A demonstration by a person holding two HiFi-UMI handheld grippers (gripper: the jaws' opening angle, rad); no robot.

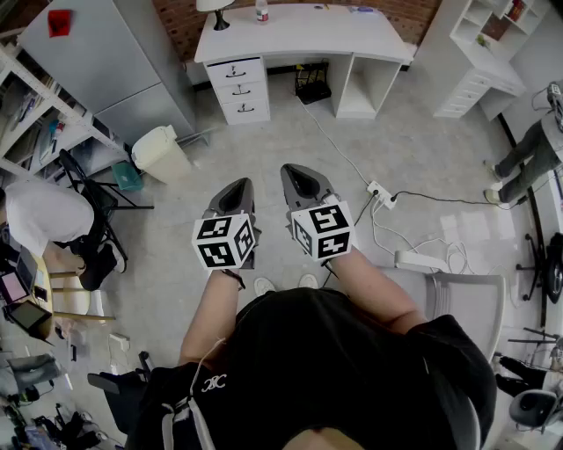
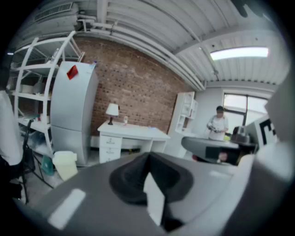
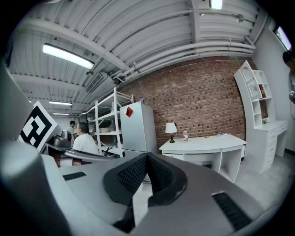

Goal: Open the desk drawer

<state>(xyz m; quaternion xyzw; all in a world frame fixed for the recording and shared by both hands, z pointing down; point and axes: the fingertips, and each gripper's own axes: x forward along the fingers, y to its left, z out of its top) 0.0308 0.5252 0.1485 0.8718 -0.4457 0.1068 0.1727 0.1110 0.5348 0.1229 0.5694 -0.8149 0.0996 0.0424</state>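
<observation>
A white desk point(image 1: 299, 33) stands against the brick wall, far ahead across the floor. Its stack of three drawers point(image 1: 238, 88) is at its left end, all closed, with dark handles. A lamp point(image 1: 215, 10) and a bottle point(image 1: 261, 10) stand on top. My left gripper point(image 1: 237, 188) and right gripper point(image 1: 302, 173) hang side by side at waist height, well short of the desk, both shut and holding nothing. In the left gripper view the jaws point(image 2: 148, 156) meet below the distant desk point(image 2: 133, 133) and drawers point(image 2: 110, 148). The right gripper view shows the same desk point(image 3: 205, 144) beyond its shut jaws point(image 3: 147, 157).
A grey refrigerator point(image 1: 114, 61) and a cream bin point(image 1: 161, 154) stand left of the desk. A power strip point(image 1: 380, 192) and cables trail over the floor to the right. A white chair point(image 1: 457, 294) is by my right side. A seated person point(image 1: 44, 215) is at left, another person point(image 1: 528, 158) at right.
</observation>
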